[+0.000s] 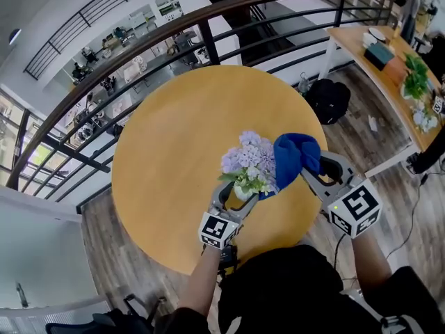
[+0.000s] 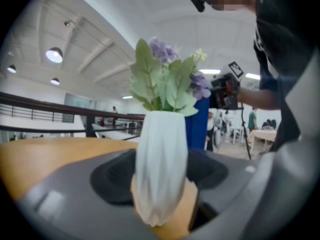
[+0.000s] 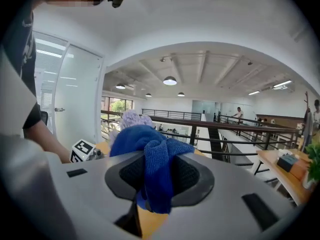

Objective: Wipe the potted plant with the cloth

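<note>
A white ribbed vase (image 2: 161,164) with lilac flowers (image 1: 247,158) and green leaves stands on the round yellow table (image 1: 174,152). My left gripper (image 2: 162,181) is shut on the vase, a pad on each side of it; in the head view that gripper (image 1: 240,193) reaches in from below the plant. My right gripper (image 3: 157,176) is shut on a bunched blue cloth (image 3: 150,159). The cloth (image 1: 295,155) hangs against the right side of the flowers, with the right gripper (image 1: 313,172) just behind it. In the right gripper view the flowers (image 3: 134,119) peek over the cloth.
A black metal railing (image 1: 208,33) curves behind the table. At the far right stands a wooden desk (image 1: 389,68) with a green plant and boxes. A black bag (image 1: 328,99) lies on the floor beside the table. The person's dark torso fills the bottom of the head view.
</note>
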The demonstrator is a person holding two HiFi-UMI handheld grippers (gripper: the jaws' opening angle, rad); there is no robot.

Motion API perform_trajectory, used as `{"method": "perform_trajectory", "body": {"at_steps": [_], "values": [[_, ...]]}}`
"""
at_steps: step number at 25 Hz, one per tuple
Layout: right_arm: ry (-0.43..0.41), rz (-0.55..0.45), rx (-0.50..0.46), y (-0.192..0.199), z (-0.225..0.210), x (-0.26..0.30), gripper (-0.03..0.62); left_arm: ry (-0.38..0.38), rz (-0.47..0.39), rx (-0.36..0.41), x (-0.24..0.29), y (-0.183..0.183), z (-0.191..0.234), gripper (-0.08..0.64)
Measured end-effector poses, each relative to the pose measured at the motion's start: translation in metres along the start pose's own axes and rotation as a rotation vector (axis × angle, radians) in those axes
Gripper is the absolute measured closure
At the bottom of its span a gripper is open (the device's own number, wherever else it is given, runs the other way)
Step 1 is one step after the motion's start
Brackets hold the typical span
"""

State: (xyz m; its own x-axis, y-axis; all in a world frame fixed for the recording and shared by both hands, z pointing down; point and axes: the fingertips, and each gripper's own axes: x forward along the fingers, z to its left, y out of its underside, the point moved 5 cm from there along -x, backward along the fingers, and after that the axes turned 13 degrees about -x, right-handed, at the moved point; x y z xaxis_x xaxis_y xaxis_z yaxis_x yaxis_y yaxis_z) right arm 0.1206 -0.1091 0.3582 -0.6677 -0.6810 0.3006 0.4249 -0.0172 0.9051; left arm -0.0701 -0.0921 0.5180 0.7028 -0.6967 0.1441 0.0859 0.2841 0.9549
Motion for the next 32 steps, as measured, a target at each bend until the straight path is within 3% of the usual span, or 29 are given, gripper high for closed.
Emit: {"method": "perform_trajectory", "body": {"at_steps": [8,13,18,27,32], "values": [[0.001,0.205,0.069,0.078,-0.001,0.021,0.472,0.005,0.003,-0.005,0.002,0.002,0.0,0.245],[-0.007,0.228,0.075,0.087,0.004,0.017,0.472,-0.003,0.016,0.005,0.005,0.0,-0.001,0.242],[-0.009,0.176,0.065,0.07,0.007,0.007,0.472,-0.019,0.036,0.043,0.005,0.002,-0.002,0.242],[0.038,-0.027,0.081,-0.003,-0.001,-0.036,0.472,-0.035,0.046,0.059,0.002,0.003,-0.003,0.239],[0.061,-0.055,0.057,-0.018,-0.001,-0.052,0.472,-0.033,0.019,0.049,-0.011,-0.003,-0.009,0.216]]}}
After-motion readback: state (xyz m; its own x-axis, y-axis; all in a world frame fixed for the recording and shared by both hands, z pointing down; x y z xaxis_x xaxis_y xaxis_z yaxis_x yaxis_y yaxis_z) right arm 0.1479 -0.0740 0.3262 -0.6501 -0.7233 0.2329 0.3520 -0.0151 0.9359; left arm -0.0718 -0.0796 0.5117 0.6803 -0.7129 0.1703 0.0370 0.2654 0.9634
